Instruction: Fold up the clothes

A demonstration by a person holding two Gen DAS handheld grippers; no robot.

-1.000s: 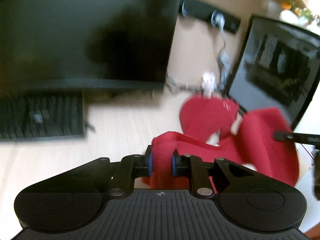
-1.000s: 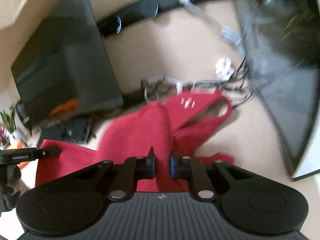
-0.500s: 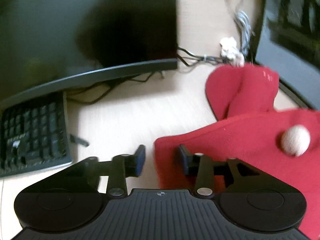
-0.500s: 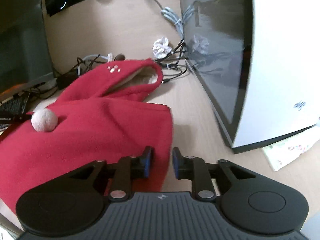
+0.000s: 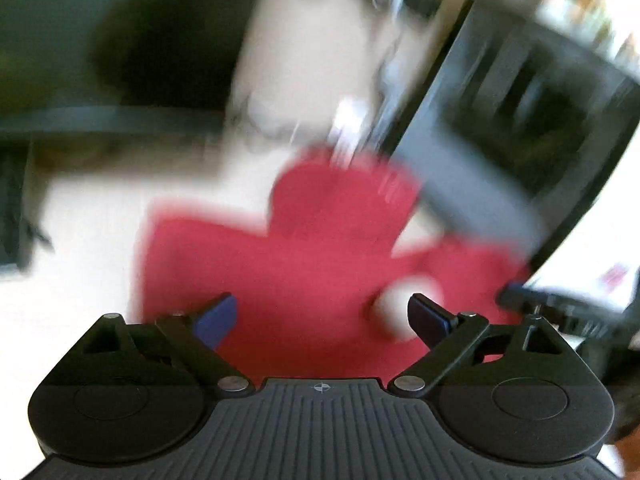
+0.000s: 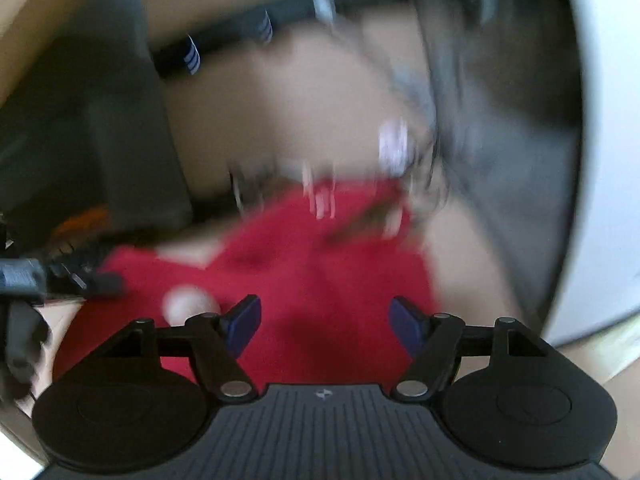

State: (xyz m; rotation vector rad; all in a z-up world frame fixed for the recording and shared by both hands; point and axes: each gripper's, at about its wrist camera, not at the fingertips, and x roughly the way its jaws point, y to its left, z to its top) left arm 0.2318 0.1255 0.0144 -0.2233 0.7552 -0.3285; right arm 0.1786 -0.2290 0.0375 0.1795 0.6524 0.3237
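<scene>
1. The left gripper (image 5: 322, 316) has its jaws spread wide with nothing between them; it hangs over the near edge of the red garment (image 5: 320, 272).
2. The right gripper (image 6: 325, 322) is likewise wide apart and empty, above the same garment (image 6: 312, 276).
3. The garment lies flat on the desk (image 5: 88, 248), with its hood (image 5: 344, 196) pointing far and one pale pom-pom (image 5: 400, 304) on the near part. Both views are blurred, so fold lines cannot be made out.
4. Judged from this, the garment is laid down and released. Whether it lies spread for folding or already folded over once, I cannot tell.
5. Count: one garment, one pom-pom, two grippers, one monitor (image 5: 100, 48) far left, and one dark-glass computer case (image 5: 520, 128) far right.
</scene>
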